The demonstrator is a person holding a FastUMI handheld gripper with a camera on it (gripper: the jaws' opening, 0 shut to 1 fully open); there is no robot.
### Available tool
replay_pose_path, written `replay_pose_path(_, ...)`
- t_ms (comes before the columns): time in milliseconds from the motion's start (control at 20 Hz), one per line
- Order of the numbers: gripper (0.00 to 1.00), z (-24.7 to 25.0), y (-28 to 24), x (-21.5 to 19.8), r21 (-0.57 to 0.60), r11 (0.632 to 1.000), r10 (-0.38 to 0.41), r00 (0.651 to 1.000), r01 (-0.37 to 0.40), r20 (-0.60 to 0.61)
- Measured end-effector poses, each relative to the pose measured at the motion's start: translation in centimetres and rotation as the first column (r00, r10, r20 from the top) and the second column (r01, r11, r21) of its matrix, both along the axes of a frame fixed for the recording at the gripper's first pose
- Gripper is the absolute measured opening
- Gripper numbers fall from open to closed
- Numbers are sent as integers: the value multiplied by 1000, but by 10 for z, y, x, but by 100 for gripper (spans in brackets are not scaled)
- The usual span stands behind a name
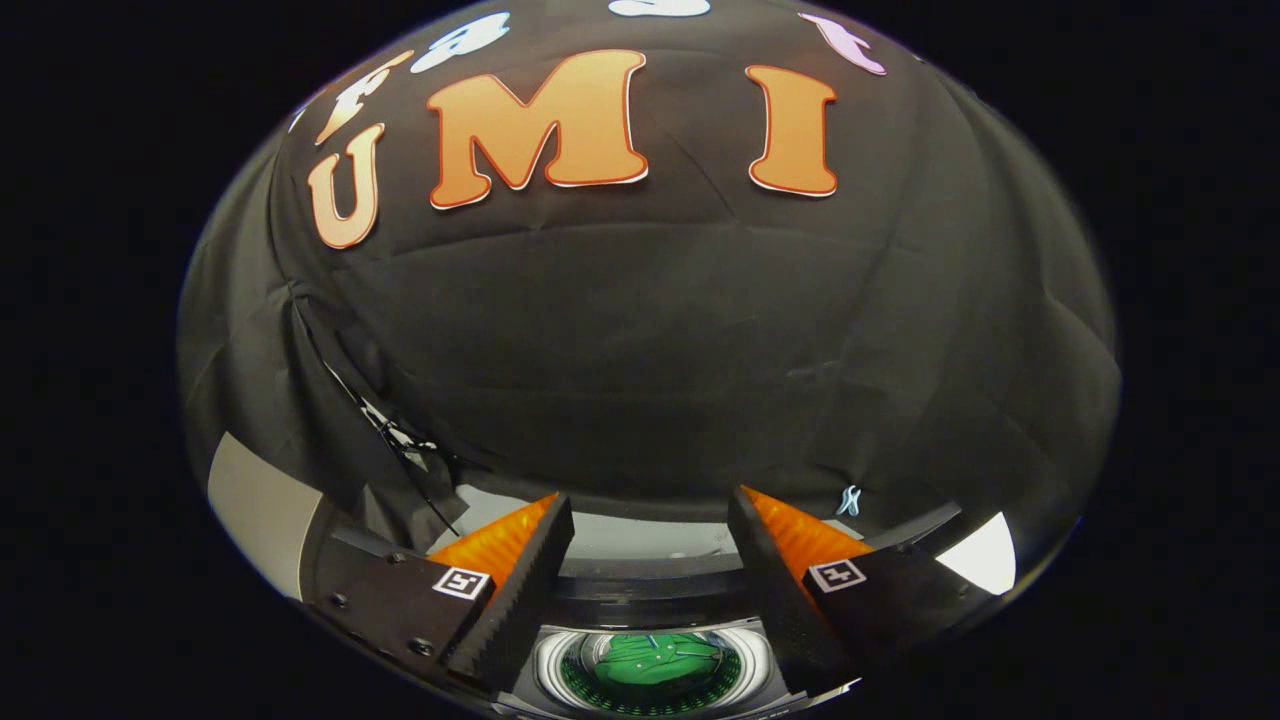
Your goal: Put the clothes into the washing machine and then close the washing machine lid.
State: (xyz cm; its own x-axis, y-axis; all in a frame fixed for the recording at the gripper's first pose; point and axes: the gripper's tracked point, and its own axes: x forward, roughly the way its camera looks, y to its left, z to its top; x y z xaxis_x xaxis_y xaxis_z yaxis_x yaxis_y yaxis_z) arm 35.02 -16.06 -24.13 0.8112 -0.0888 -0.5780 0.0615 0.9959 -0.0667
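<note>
**Gripper wide and empty above the washer drum**

The gripper (650,520) hangs with its fingers (525,575) spread wide, holding and touching nothing. Between them, low down, the washing machine (650,590) shows its open drum, where green clothes (650,662) lie inside the ring.

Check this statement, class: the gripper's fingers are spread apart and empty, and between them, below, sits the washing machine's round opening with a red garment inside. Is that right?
One detail is wrong: the colour. In the gripper view, the garment inside the washing machine's round opening is green, not red. The rest holds: the gripper has its fingers spread apart and empty, with the opening between them, below.
</note>
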Motion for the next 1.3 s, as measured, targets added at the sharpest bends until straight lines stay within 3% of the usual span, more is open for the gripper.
replay_pose_path(450,100,-7,3,-68,-11,1000,-3,1000,3,3)
replay_pose_path(950,99,-70,0,-173,-23,1000,-13,987,10,-159)
replay_pose_path(1300,99,-82,-8,-192,14,997,-78,981,82,-178)
